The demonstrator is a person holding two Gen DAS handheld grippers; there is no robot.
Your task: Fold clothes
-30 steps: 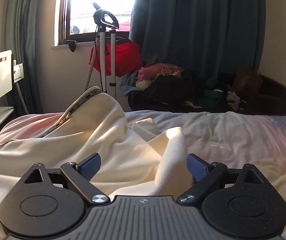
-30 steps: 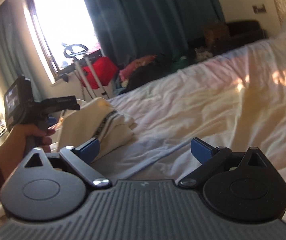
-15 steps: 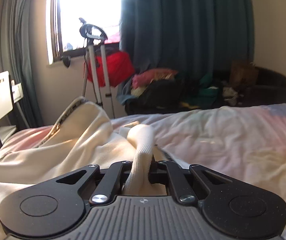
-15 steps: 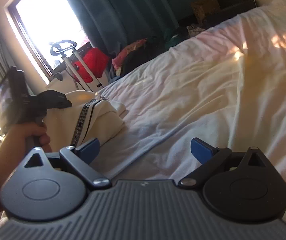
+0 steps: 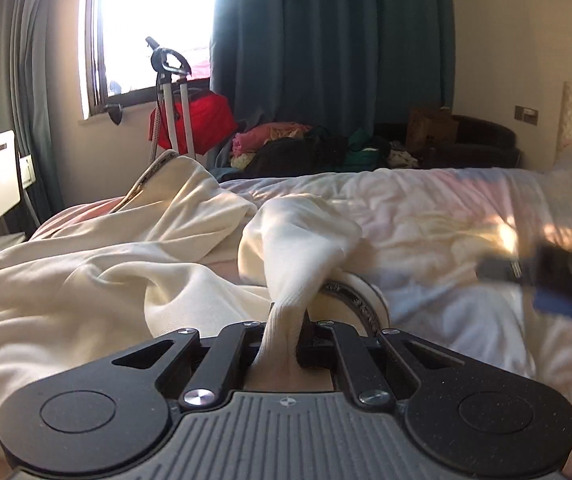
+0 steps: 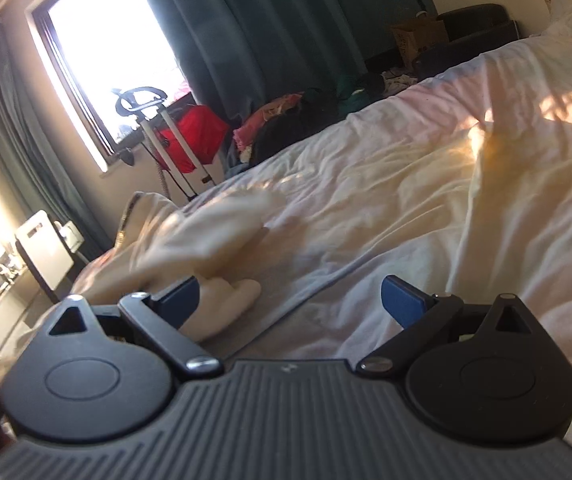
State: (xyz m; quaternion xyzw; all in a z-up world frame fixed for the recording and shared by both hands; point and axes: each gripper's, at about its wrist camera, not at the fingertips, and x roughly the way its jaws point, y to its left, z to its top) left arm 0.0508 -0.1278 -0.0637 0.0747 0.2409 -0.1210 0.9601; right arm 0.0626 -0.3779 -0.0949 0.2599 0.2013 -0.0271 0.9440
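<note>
- My left gripper (image 5: 283, 344) is clamped on a ribbed cream cuff (image 5: 286, 316); the fabric is pinched tight between the jaws and rises out of them in a narrow neck.
- That cuff belongs to a cream garment (image 5: 97, 280) that lies rumpled on the bed (image 5: 426, 216), spread to the left of the gripper in the left view, with a patterned trim band showing just beside the jaws.
- My right gripper (image 6: 290, 300) stands wide open with nothing between its blue pads (image 6: 400, 300); only bedsheet lies ahead of it.
- In the right view the garment (image 6: 205, 236) sits near the left pad, blurred; a cream fold lies just beside that pad, but I cannot tell whether it touches.
- In the left view the right gripper appears as a dark blur at the right edge, apart from the cuff.
- Progress, as I judge it: early. The garment is bunched and creased, no neat fold is visible, and one sleeve end is only just in hand.
- Left to do, in my view: draw the sleeve across the body, flatten the cloth, bring the right gripper onto another edge, then fold.
- More clothes lie heaped on the floor under the curtain (image 5: 326, 60); I cannot tell if they belong to the job.
</note>
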